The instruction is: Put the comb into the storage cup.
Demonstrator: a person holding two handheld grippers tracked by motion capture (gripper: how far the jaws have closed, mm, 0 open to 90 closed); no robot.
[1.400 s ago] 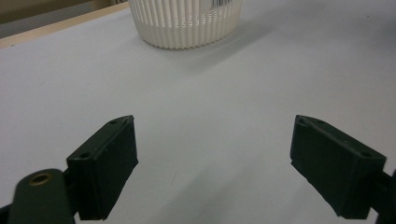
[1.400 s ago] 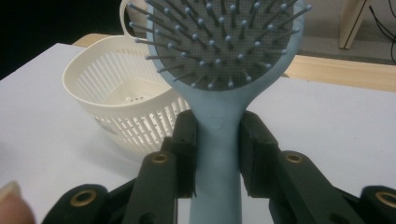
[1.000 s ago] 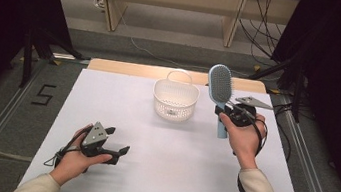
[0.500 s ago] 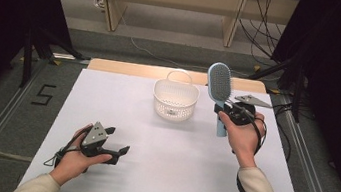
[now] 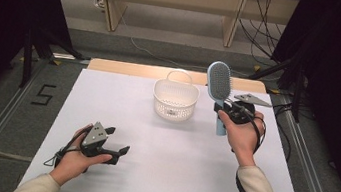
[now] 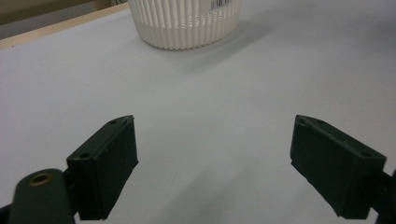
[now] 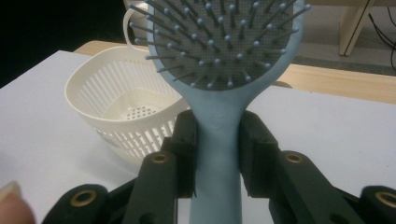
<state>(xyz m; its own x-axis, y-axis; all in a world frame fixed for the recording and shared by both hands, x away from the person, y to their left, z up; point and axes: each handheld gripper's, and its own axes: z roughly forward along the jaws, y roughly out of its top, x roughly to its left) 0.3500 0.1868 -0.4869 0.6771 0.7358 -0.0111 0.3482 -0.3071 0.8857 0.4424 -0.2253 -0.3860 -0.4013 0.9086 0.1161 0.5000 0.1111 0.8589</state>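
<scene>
**Hairbrush held upright beside the basket, nothing moving**

We see no change across the last second: both hands sit where they were, and the hairbrush stands at the same spot and tilt. We read that as a pause with the brush already picked up, before it goes anywhere.

Our right gripper (image 5: 221,109) is clamped on the neck of the light-blue hairbrush (image 5: 219,80), its pads pressing the handle from both sides just below the bristle head. The brush is upright and off the counter (image 5: 188,174), bristles facing the hand, and it stands just to the right of the white slatted basket (image 5: 175,100), apart from it. The basket looks empty.

Our left gripper (image 5: 116,141) rests low on the near left of the counter, jaws spread wide with only bare surface between them, pointing toward the basket.

We judge the likely next step to be carrying the brush over the rim and lowering it in.
</scene>
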